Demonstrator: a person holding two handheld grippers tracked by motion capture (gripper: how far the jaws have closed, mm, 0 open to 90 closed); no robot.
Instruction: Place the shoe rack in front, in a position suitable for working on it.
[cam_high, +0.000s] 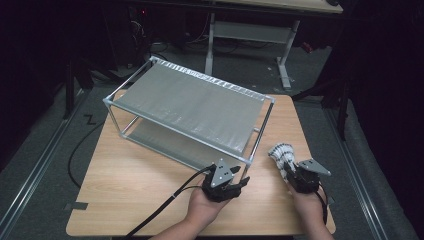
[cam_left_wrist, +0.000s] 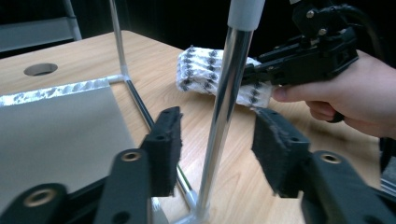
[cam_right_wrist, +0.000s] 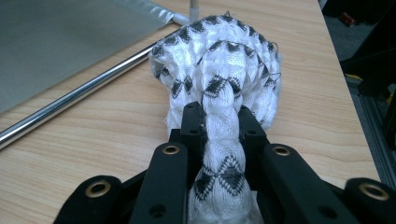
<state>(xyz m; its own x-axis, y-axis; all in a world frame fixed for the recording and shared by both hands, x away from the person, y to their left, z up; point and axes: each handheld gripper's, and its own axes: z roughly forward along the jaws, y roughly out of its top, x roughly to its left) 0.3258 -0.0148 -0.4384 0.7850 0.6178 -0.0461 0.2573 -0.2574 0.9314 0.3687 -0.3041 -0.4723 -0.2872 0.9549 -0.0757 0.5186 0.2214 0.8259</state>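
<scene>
A metal-framed two-shelf rack (cam_high: 190, 105) with grey fabric shelves stands on the wooden table (cam_high: 140, 185). My left gripper (cam_high: 243, 182) is at its near right corner. In the left gripper view its jaws (cam_left_wrist: 217, 149) stand open on either side of the rack's upright chrome post (cam_left_wrist: 224, 102), and neither pad touches it. My right gripper (cam_high: 287, 170) is shut on a white knitted cloth with black diamond marks (cam_high: 280, 151), which rests bunched on the table to the right of the rack. The right gripper view has the cloth (cam_right_wrist: 219, 56) squeezed between the jaws (cam_right_wrist: 219, 121).
The rack's low chrome rail (cam_right_wrist: 79, 93) runs just left of the cloth, with the lower grey shelf (cam_right_wrist: 56, 37) behind it. The table's right edge lies close to my right hand. A cable hole (cam_left_wrist: 40, 69) is in the tabletop beyond the rack. A desk frame (cam_high: 250, 35) stands behind the table.
</scene>
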